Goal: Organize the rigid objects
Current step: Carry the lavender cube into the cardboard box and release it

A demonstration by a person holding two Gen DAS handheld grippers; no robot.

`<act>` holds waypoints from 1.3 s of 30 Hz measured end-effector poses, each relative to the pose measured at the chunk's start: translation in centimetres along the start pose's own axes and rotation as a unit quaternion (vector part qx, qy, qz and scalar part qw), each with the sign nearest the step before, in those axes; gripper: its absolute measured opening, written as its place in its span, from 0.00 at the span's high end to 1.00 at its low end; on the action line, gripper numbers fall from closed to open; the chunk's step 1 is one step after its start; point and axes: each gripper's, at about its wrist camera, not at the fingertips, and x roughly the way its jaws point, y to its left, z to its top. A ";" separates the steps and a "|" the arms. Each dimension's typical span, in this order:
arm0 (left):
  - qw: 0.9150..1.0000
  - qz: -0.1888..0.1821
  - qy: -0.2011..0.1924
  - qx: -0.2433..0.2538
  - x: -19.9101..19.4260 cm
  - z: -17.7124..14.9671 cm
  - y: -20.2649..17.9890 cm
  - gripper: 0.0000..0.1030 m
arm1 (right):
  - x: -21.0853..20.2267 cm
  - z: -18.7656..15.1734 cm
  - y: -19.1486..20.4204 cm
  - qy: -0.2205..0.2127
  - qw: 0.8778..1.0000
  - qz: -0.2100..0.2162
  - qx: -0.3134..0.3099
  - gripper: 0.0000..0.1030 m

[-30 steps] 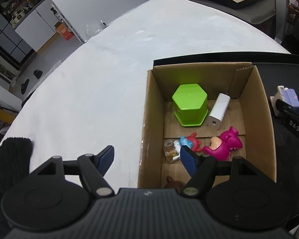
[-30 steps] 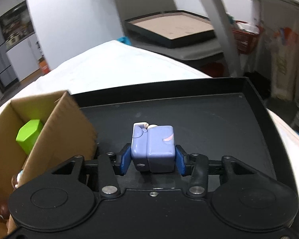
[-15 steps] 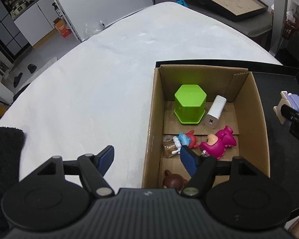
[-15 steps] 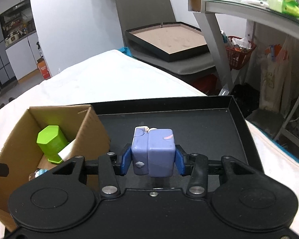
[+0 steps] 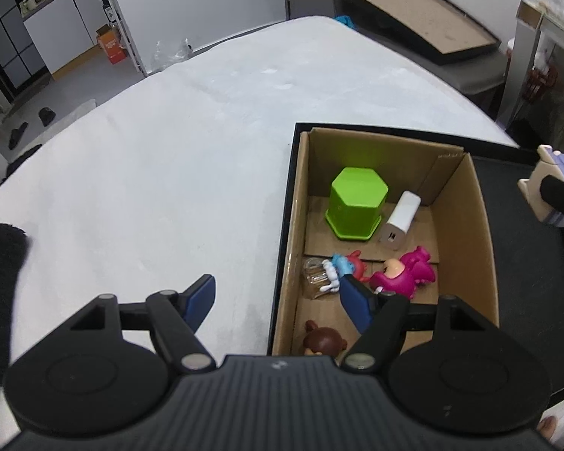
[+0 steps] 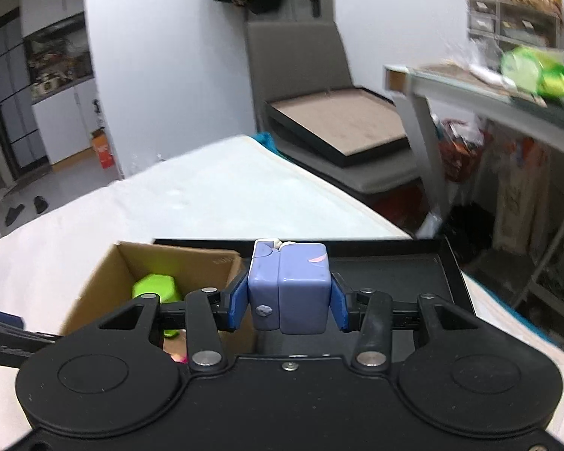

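The right gripper [image 6: 287,306] pinched a lavender block toy [image 6: 287,287], boxy with rounded corners and a cream underside, held in the air above the black tray [image 6: 394,263] just right of the cardboard box [image 5: 483,233]. The left gripper [image 5: 278,298] hung spread wide and empty over the box's near left wall.

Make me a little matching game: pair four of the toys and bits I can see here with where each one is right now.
Things:
1. purple block toy
2. green hexagonal pot
3. brown figure
4. white charger

Places:
A. nearest end of the cardboard box
B. clamped in the right gripper
C. far end of the box, upside down
D. leaning beside the green pot

Pairs: 1-B, 2-C, 3-A, 4-D
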 end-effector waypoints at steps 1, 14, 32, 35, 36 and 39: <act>1.000 -0.003 -0.002 -0.003 0.1 -0.1 0.2 0.31 | -0.1 0.2 0.3 -0.002 1.000 0.002 -0.004 0.58; 0.998 -0.067 0.002 -0.020 2.6 -0.2 2.1 0.53 | 1.1 0.1 6.1 0.003 0.995 0.032 -0.100 0.58; 0.992 -0.120 0.017 -0.029 4.2 -0.3 3.3 0.87 | 4.1 -0.6 10.4 0.007 0.985 -0.038 -0.170 0.51; 0.993 -0.111 0.019 -0.032 4.1 -0.1 3.3 0.87 | 2.7 -0.6 10.8 -0.003 0.983 -0.040 -0.179 0.40; 0.993 -0.112 0.019 -0.036 4.1 -0.1 3.4 0.86 | 1.9 -0.8 10.9 -0.001 0.983 -0.028 -0.179 0.39; 0.993 -0.111 0.019 -0.040 4.0 -0.1 3.4 0.86 | 0.4 -1.6 10.8 0.003 0.982 -0.015 -0.186 0.35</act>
